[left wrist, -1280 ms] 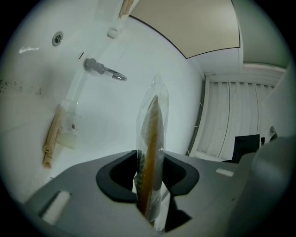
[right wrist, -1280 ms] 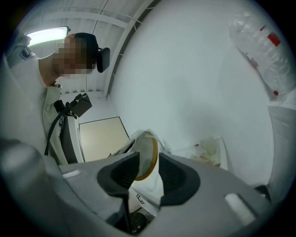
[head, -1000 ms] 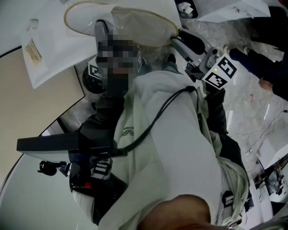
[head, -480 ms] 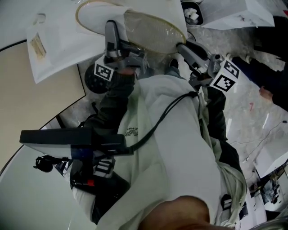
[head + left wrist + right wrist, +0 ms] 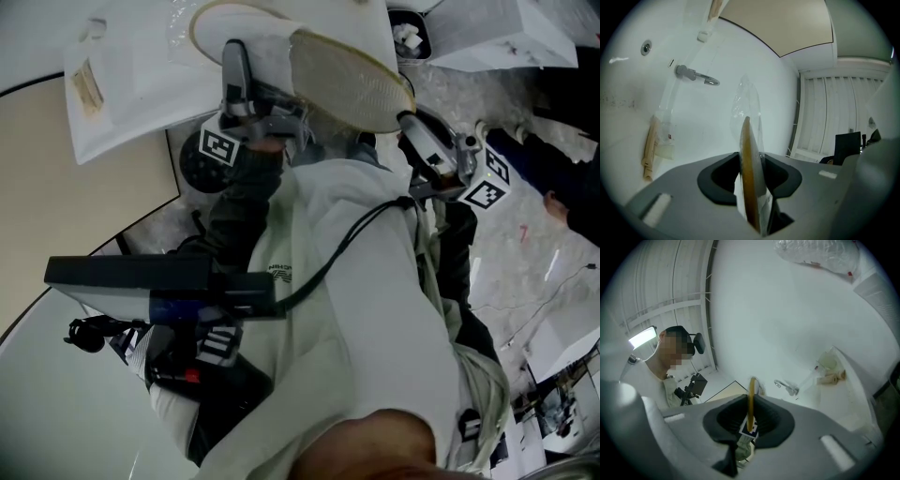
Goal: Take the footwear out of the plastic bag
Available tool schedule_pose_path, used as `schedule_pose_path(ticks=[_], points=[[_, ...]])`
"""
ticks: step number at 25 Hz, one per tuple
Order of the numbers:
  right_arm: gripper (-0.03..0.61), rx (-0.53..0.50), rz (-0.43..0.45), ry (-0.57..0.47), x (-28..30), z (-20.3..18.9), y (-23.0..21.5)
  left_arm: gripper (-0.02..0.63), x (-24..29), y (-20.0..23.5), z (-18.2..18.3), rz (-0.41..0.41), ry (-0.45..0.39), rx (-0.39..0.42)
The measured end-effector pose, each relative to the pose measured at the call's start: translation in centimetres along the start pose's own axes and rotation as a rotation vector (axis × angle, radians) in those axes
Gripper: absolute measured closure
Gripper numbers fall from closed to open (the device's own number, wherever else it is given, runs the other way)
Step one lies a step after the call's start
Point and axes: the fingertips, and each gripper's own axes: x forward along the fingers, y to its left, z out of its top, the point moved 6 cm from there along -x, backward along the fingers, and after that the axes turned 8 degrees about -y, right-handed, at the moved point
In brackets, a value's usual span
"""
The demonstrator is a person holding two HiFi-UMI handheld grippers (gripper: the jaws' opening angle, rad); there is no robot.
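A slipper with a tan sole and white upper is held up over the white table, inside clear plastic film. My left gripper is shut on the slipper's left part. In the left gripper view the sole's edge stands upright between the pads of the left gripper, with film beside it. My right gripper is at the slipper's right end. Its jaws are closing, and in the right gripper view the right gripper has a thin tan edge pinched between its pads.
Flat plastic packets lie on the white table. Other bagged tan items and a small metal hook rest there too. A black device hangs at my chest. Another person sits nearby; a dark sleeve is at the right.
The slipper and both grippers have drifted right in the head view. The right gripper has moved down to the slipper's right end, and its marker cube has swung lower.
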Motion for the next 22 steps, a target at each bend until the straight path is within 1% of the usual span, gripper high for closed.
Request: schedule_pose_path(ticks=[6,10,12,16,20,22], points=[[0.538,0.012,0.040,-0.025,-1.1,0.2,0.3,0.512,0.3,-0.2,0.3,-0.007,0.002,0.018],[0.534,-0.012,0.005,-0.102,-1.5,0.3,0.3,0.515,0.4,0.1,-0.2,0.009,0.001,0.001],[0.532,-0.013,-0.009,-0.089,-1.2,-0.1,-0.3,0.515,0.3,0.8,0.2,0.025,0.010,0.006],[0.525,-0.025,-0.013,-0.017,0.1,-1.1,-1.0,0.515,0.6,1.3,0.3,0.026,0.024,0.021],[0.534,-0.015,0.022,-0.019,0.3,-1.0,-0.2,0.515,0.5,0.9,0.1,0.013,0.015,0.006],[0.535,-0.026,0.023,-0.010,0.2,-0.9,-0.1,0.515,0.4,1.0,0.2,0.010,0.018,0.007]])
